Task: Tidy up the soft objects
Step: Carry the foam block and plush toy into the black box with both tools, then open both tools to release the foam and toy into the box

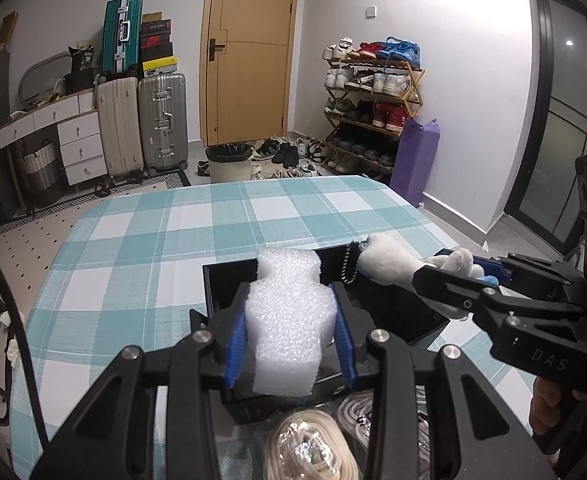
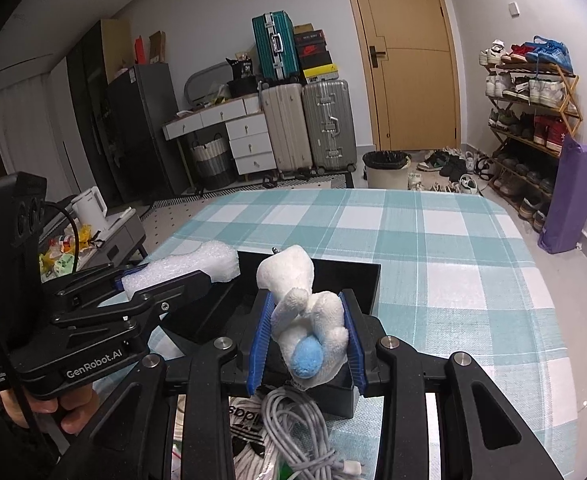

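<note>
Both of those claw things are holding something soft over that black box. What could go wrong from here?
The plush toy sits between the right gripper pads with its bead chain dangling; the chain might snag on the rim of the black box. The left gripper squeezes the white foam block, which may dent or spring aside on release. The grippers are close together and could bump each other.

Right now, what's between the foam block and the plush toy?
Only open black box interior. The right wrist view shows the foam block and plush toy held apart above it.
</note>
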`<state>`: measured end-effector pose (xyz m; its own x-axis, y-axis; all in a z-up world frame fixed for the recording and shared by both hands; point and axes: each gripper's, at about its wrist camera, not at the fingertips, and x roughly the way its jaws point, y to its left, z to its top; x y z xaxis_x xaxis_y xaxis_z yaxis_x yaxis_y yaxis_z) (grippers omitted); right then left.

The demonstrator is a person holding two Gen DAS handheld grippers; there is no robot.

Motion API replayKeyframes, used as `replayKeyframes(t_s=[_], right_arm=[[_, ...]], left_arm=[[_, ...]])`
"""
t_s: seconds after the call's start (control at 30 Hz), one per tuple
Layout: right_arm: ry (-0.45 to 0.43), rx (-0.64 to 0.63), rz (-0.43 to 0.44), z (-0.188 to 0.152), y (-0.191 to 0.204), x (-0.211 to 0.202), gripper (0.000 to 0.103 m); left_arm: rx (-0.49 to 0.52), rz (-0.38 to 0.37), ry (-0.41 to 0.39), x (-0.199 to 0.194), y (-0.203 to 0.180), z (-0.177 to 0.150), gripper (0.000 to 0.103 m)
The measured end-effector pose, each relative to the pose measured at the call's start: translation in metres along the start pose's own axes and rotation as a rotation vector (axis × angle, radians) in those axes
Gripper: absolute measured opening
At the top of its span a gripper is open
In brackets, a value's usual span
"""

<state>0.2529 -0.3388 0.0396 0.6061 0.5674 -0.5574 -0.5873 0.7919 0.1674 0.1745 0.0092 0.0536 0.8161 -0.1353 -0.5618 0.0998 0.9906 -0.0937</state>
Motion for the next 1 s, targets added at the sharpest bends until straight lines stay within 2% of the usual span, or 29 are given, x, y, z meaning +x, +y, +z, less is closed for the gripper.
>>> replayKeyframes(t_s=[0.73, 0.83, 0.87, 0.9, 1.0], right_arm=[[0.068, -0.046, -0.015, -0.01, -0.002, 0.042, 0.034], [0.046, -0.054, -0.028, -0.009, -0.001, 0.037, 0.042], [0.034, -0.051, -0.027, -0.009, -0.001, 0.034, 0.053], [0.027, -0.05, -0.032, -0.009, 0.0, 0.03, 0.063], [0.018, -0.062, -0.055, -0.01, 0.003, 0.02, 0.078]], left_arm=[[0.012, -0.02, 0.082, 0.032, 0.001, -0.011, 0.037], [0.008, -0.015, 0.092, 0.031, 0.002, -0.011, 0.039], [0.006, -0.009, 0.098, 0.031, 0.002, -0.01, 0.045], [0.009, -0.009, 0.101, 0.029, 0.002, -0.011, 0.056], [0.021, 0.006, 0.079, 0.021, 0.001, -0.01, 0.065]])
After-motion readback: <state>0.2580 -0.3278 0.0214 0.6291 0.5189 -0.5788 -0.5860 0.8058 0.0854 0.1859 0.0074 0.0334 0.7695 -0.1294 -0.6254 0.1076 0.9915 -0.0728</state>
